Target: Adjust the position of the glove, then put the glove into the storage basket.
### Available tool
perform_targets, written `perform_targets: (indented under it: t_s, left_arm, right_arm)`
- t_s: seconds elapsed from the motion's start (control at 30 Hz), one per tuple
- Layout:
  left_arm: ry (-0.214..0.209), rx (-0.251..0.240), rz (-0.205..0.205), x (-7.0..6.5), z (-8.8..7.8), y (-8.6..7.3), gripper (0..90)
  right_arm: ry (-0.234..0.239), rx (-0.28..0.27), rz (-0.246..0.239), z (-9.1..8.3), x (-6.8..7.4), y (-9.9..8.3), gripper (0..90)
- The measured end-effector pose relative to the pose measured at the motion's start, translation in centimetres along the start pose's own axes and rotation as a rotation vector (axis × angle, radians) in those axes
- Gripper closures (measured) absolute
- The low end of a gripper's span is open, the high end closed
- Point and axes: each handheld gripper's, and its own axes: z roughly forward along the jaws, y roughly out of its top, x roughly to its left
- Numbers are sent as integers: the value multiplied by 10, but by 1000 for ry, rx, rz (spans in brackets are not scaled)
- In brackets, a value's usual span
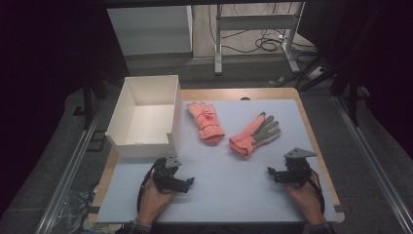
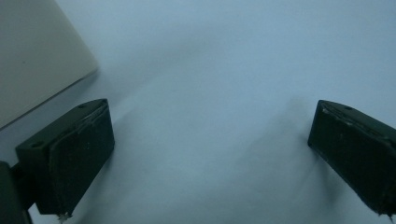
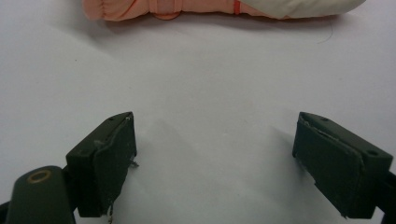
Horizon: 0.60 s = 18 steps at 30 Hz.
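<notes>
Two orange gloves lie on the pale mat. One glove lies back up near the middle. The other glove, with a grey palm, lies to its right and also runs along the top edge of the right gripper view. My left gripper rests low on the mat just in front of the white box, open, with bare mat between its jaws. Off to the right, my right gripper is open too, and the grey-palmed glove lies a short way beyond its jaws.
The white box is open-topped with nothing inside, and its corner shows close beside my left jaw. The mat lies on a wooden table. Beyond the table are a metal stand and floor cables.
</notes>
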Motion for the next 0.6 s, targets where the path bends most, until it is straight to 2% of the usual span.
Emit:
perform_targets:
  t_s: [0.6]
  left_arm:
    - [0,2,-1,0,0,0,3]
  right_arm:
    - [-1,6,2,0,0,1,133]
